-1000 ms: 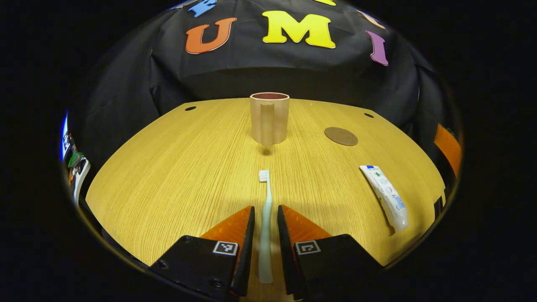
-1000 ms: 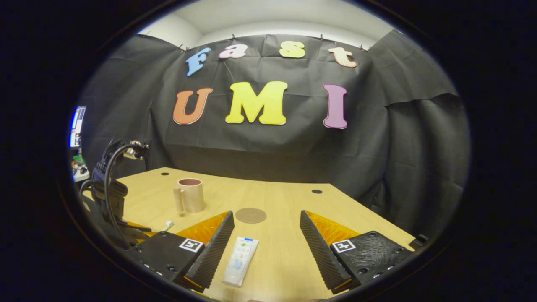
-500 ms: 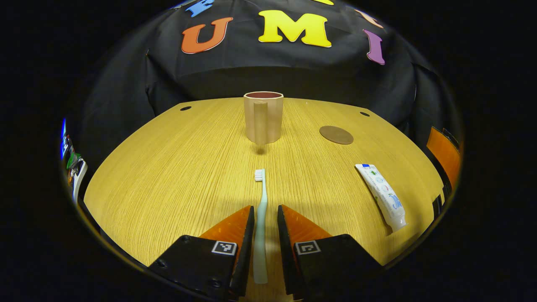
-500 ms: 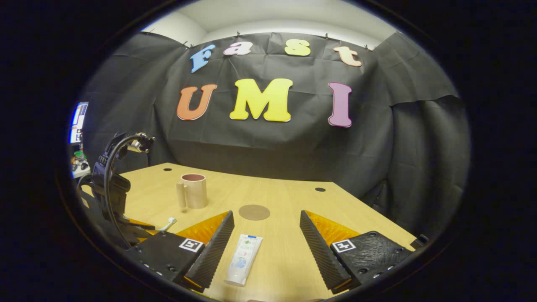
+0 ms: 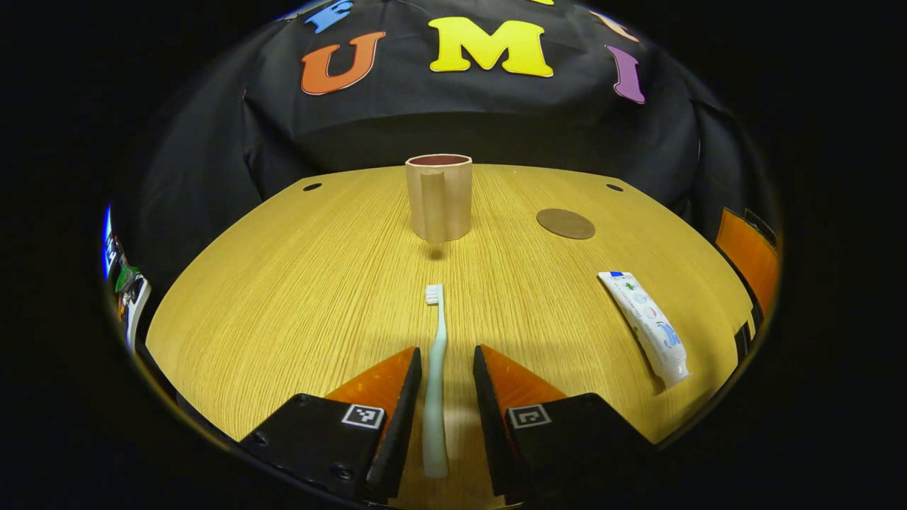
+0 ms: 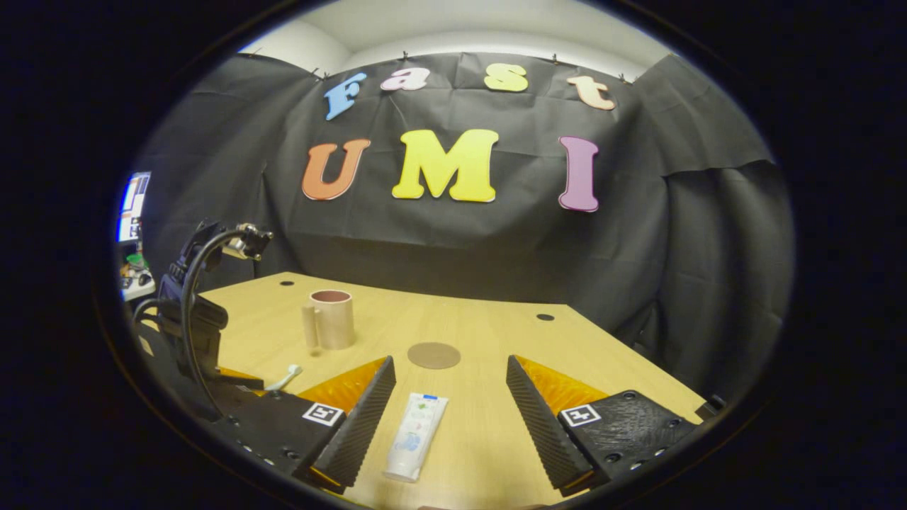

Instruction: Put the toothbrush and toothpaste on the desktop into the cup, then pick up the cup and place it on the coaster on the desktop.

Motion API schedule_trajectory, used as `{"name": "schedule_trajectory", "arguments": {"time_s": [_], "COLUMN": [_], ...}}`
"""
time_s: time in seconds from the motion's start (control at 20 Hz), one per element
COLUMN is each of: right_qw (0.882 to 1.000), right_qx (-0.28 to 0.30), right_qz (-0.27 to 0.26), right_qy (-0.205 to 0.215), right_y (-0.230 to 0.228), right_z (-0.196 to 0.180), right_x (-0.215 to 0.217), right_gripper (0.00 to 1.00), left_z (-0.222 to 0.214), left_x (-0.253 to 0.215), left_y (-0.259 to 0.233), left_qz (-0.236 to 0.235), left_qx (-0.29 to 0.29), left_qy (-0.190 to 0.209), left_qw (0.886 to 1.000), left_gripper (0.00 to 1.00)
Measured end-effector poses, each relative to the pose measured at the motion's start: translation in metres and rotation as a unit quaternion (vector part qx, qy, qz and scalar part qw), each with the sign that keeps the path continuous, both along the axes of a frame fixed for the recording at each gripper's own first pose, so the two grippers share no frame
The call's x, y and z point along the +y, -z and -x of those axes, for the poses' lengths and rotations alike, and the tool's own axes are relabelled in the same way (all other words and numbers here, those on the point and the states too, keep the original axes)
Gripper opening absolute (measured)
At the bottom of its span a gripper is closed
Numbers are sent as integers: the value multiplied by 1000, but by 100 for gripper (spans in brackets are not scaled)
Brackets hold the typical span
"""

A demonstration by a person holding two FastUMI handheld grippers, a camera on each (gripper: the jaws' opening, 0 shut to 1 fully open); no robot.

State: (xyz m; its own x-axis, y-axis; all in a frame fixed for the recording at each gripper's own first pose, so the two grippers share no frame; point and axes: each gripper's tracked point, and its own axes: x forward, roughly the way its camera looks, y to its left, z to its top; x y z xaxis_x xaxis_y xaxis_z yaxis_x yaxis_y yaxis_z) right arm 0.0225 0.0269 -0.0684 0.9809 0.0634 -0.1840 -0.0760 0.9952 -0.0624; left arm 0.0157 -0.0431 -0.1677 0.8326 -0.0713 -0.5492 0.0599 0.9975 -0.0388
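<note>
The toothbrush (image 5: 434, 375) is found lying flat on the worktop (image 5: 297, 283), its handle running between the fingers of the left hand-held gripper (image 5: 443, 393), which are set narrowly apart; a gap shows on each side of the handle, so no clamping is recorded. The handle is bracketed lengthwise, judged to suit a closing grip. Its bristled head is directed toward the cup (image 5: 438, 197), which stands upright farther off with its handle turned this way. The coaster (image 5: 565, 223) lies flat to the cup's right, apart from it. In the right gripper view, the right hand-held gripper (image 6: 448, 407) is held wide apart above the toothpaste (image 6: 417, 437), which lies flat nearer the left finger, untouched. Both items are judged not yet lifted.
</note>
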Motion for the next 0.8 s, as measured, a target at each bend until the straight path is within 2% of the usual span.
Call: {"name": "schedule_trajectory", "arguments": {"time_s": [0.05,0.1,0.15,0.25,0.3,0.45,0.5,0.6,0.8], "right_qw": [1000,1000,1000,1000,1000,999,999,999,999], "right_qx": [7,14,17,23,27,44,48,48,42], "right_qz": [3,3,0,-7,-9,-15,-16,-14,-14], "right_qy": [1,4,7,6,5,-1,-2,-3,5], "right_y": [5,8,7,7,8,17,19,19,16], "right_z": [-5,-9,-15,-24,-28,-31,-31,-29,-27], "right_x": [-2,-5,-9,-10,-9,-4,-2,-1,-4], "right_gripper": [97,95,95,95,95,95,95,95,98], "left_z": [0,0,-1,-4,-5,-13,-14,-15,-14], "left_x": [1,1,1,7,8,10,10,8,8], "left_y": [0,0,0,0,0,-1,-1,0,-2], "left_qz": [2,6,6,6,4,4,3,4,3], "left_qx": [2,4,5,2,-1,-14,-16,-17,-23], "left_qy": [0,0,-1,-11,-11,-6,-3,2,15], "left_qw": [1000,1000,1000,1000,1000,1000,1000,1000,1000], "left_gripper": [50,58,50,48,39,25,18,12,9]}}
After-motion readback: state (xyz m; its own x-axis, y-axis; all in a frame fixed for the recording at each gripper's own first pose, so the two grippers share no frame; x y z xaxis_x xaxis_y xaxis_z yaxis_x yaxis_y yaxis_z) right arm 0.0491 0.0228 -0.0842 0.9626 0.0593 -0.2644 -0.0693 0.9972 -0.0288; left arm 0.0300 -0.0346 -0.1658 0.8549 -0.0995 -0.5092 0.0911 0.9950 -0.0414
